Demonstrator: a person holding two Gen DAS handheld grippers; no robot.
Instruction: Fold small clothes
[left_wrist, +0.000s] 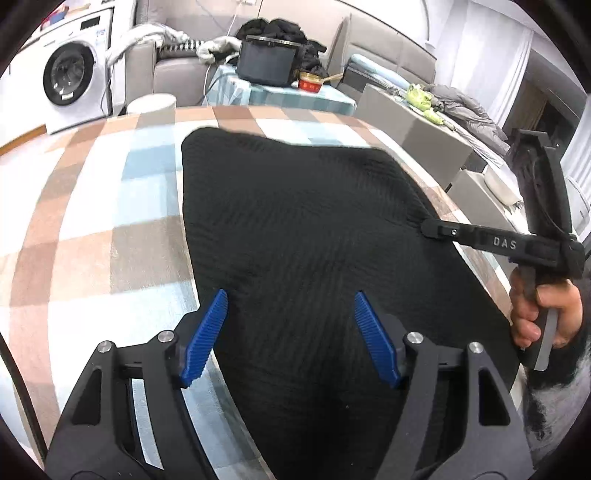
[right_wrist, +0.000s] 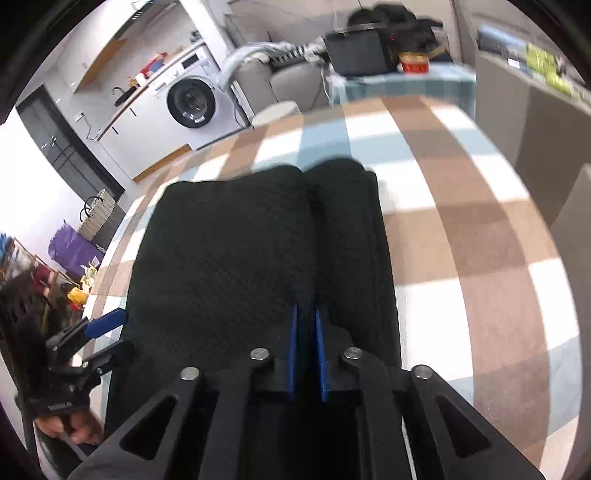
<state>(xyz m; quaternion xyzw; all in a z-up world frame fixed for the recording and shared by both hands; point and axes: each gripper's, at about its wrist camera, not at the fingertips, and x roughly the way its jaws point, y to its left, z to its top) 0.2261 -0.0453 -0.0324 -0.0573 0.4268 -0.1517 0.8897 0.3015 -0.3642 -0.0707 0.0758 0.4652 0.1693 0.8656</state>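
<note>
We had the black garment lying partly folded on the checked tabletop; our right gripper pinched its edge, our left gripper hovered spread above it, further folds remaining.

Left gripper: black frame, ribbed blue pads, silver pivot screws. Right gripper: same build, "DAS" lettering on finger. Sleeve probably dark.

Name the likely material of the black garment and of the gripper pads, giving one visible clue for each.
Black garment: probably a soft knit, matte, with fine diagonal ribbing. Left gripper pads: likely blue rubber or moulded plastic, closely ridged; which one is unclear.
</note>
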